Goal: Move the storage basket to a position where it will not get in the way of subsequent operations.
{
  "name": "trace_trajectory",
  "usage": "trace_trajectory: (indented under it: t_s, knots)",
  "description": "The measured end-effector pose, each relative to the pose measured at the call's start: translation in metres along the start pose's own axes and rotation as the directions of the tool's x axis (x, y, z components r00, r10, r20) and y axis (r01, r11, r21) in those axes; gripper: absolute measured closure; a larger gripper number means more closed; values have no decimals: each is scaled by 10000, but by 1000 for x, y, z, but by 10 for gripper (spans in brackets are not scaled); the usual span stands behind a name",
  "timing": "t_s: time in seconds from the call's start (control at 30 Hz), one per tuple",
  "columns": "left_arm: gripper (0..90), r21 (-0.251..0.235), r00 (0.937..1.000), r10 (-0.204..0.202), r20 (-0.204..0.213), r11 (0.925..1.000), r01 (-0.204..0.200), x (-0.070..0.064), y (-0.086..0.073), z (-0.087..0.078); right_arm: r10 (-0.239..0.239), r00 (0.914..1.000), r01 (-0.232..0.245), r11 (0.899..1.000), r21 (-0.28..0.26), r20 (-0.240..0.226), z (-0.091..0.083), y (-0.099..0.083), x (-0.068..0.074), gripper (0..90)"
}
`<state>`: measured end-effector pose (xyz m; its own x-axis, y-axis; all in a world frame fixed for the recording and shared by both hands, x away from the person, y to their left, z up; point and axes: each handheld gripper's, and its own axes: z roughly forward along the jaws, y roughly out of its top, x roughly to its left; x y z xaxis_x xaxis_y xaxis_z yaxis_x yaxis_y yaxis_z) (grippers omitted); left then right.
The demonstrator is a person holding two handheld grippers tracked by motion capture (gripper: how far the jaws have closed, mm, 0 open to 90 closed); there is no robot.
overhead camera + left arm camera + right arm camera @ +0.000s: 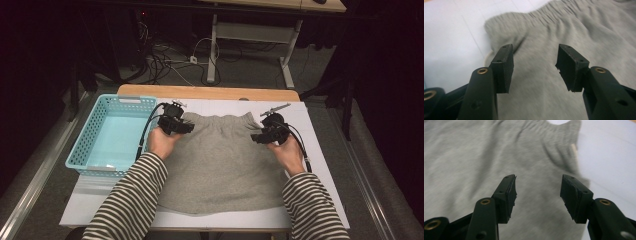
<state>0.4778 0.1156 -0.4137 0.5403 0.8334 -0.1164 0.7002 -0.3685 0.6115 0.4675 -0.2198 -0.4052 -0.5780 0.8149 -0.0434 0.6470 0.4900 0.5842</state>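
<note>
While the grey garment (220, 162) lies flat mid-table, waistband toward the far edge, we hold the left gripper (186, 126) over its far-left corner and the right gripper (258, 137) over its far-right, both gaping and empty, equally near.

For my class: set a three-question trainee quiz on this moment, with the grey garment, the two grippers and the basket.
1. True or false: both grippers have their jaws apart.
2. Which hand's gripper is nearer the light blue plastic basket?
3. Multiple choice: the grey knitted fabric garment lies A) in the basket, B) flat on the white table, C) lifted.

Key: 1 true, left gripper and right gripper both open. 2 left. 3 B.
</note>
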Motion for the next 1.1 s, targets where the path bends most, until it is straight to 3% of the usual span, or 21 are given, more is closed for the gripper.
trace_trajectory:
  t_s: [0.1, 0.2, 0.33, 0.47, 0.57, 0.73, 0.77, 0.83, 0.9, 0.97, 1.1]
  knots:
    - [454, 94, 9992, 335, 233, 9994, -338, -9, -14, -8, -383, 9991, 390, 9987, -314, 200, -8, -10, 19, 488]
    - [453, 135, 9960, 655, 609, 9977, -664, -19, -31, -15, -801, 9968, 800, 9966, -179, -52, -10, -20, 36, 532]
    - [448, -107, 9883, 863, 1254, 9963, -856, -34, -56, -22, -797, 9930, 782, 9967, -201, -873, -5, -36, 54, 559]
    - [435, 202, 9800, 1557, 1237, 9870, -1593, -48, -79, -22, -899, 9887, 879, 9959, -222, -1195, -1, -51, 71, 557]
    - [436, 352, 9754, 1712, 1388, 9835, -1776, -54, -93, -21, -1080, 9860, 1058, 9941, -238, -1268, 0, -58, 81, 581]
    - [436, 774, 9751, 1808, 1283, 9784, -1916, -57, -111, -13, -1069, 9827, 1110, 9936, 187, -1510, 8, -64, 87, 636]
    - [438, 566, 9740, 1889, 1249, 9788, -1970, -58, -114, -13, -1046, 9822, 1111, 9933, 334, -1563, 11, -66, 88, 647]
    - [489, 549, 9724, 1898, 1360, 9785, -1987, -59, -116, -14, -1169, 9806, 1211, 9925, 174, -1572, 11, -69, 90, 714]
    - [640, 496, 9671, 1993, 1583, 9766, -2094, -60, -120, -15, -1219, 9771, 1283, 9914, 258, -1746, 9, -69, 92, 797]
    - [798, 758, 9652, 1909, 1789, 9754, -2069, -60, -120, -17, -1406, 9735, 1493, 9881, 357, -1805, 8, -71, 96, 854]
    - [842, 846, 9670, 1829, 1772, 9761, -2001, -60, -124, -22, -1809, 9691, 1899, 9810, 392, -1674, 3, -76, 101, 875]
